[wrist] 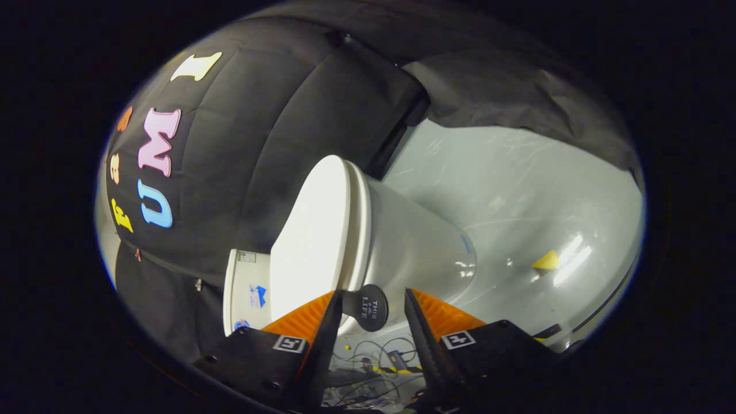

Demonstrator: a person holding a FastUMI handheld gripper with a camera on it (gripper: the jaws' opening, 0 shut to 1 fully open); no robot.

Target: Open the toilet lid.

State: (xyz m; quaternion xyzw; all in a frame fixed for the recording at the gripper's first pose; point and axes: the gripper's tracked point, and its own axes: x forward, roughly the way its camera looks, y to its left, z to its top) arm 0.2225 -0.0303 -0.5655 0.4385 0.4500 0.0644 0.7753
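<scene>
Beyond your left finger you have the white tank, and just ahead of it the toilet lid lies shut on the bowl. Your gripper is spread, with the lid's round black handle between its fingers, near the left one. Beyond your right finger, pale floor.

Tongs with two tapering ribbed fingers, dark blocky mounts each bearing a square black-and-white marker, small screws
</scene>
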